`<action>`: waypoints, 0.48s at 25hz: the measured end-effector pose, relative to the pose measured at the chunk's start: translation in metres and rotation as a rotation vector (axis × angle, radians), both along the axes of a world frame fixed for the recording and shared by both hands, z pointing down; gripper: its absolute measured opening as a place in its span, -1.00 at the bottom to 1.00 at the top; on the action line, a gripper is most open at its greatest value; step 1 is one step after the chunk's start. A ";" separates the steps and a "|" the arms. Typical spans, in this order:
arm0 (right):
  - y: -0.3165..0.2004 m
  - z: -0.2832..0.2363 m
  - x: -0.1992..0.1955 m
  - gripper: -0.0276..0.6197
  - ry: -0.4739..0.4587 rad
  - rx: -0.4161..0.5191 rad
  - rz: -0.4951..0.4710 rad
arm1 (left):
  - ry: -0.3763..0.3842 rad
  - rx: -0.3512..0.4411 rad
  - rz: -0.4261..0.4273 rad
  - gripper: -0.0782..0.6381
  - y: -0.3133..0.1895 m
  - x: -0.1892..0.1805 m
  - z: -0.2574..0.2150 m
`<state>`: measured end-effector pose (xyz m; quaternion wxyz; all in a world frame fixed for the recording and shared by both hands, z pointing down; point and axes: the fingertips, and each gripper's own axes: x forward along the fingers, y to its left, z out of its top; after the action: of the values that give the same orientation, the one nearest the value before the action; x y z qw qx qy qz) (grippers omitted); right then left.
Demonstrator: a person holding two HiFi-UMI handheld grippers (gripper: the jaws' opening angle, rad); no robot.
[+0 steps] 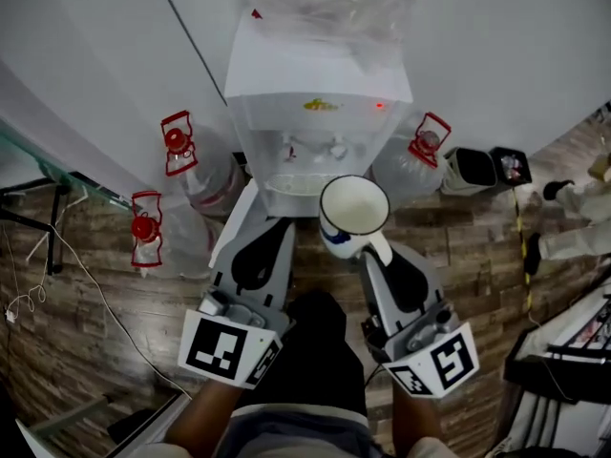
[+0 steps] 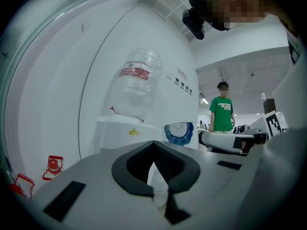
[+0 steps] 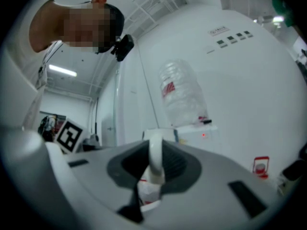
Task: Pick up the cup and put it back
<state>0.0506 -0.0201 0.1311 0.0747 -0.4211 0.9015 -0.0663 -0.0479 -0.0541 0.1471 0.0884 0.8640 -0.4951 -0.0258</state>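
A white cup [image 1: 353,213] with a blue pattern round its base hangs in front of the water dispenser [image 1: 320,93], its mouth turned up toward me. My right gripper [image 1: 379,248] is shut on the cup's handle [image 3: 156,162], which stands upright between the jaws in the right gripper view. My left gripper [image 1: 277,222] is beside it on the left, its jaw tips together and nothing in them. In the left gripper view the cup [image 2: 180,133] shows to the right, beyond the jaws, with the right gripper [image 2: 225,140] behind it. The dispenser's drip tray [image 1: 291,184] lies just ahead of both grippers.
Large clear water bottles with red handles [image 1: 205,175] [image 1: 167,232] [image 1: 415,160] stand on the wooden floor on both sides of the dispenser. Black boxes [image 1: 482,165] sit at the right by the wall. A person in a green shirt [image 2: 221,111] stands far off.
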 end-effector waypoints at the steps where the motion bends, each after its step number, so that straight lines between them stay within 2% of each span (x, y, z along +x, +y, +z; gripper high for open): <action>1: -0.003 0.013 -0.001 -0.69 0.002 -0.001 0.000 | 0.002 -0.001 0.001 -0.76 -0.003 0.000 0.013; 12: -0.026 0.156 0.001 -0.69 0.014 -0.003 -0.004 | 0.009 -0.001 0.020 -0.76 -0.023 0.009 0.152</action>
<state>0.0518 -0.0462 0.2874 0.0674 -0.4198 0.9028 -0.0649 -0.0389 -0.0773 0.2993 0.0913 0.8686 -0.4862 -0.0287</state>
